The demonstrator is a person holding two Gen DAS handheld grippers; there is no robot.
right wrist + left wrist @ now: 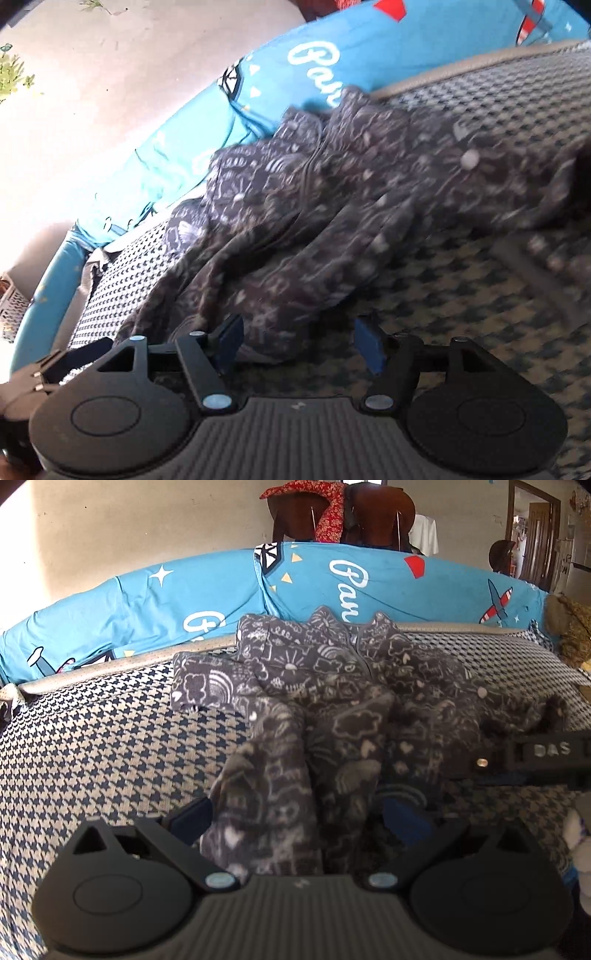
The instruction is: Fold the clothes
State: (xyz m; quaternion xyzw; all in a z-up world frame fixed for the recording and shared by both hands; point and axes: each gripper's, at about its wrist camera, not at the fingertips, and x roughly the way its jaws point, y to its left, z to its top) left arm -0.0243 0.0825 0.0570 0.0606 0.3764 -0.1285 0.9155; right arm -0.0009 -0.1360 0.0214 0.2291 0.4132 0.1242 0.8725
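Dark doodle-print garment (314,701) lies bunched on the houndstooth mattress (92,757), just below the blue bedsheet (184,590). Left gripper (295,812) has a fold bunched between its fingers, w/ grip unclear. Right gripper (295,343) gapes empty at the hem. Risk: fold slips, bunching worsens.

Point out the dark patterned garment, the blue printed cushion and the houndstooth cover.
dark patterned garment (332,701), left wrist view, bunched middle.
blue printed cushion (207,587), left wrist view, front face.
houndstooth cover (110,746), left wrist view, bare patch.
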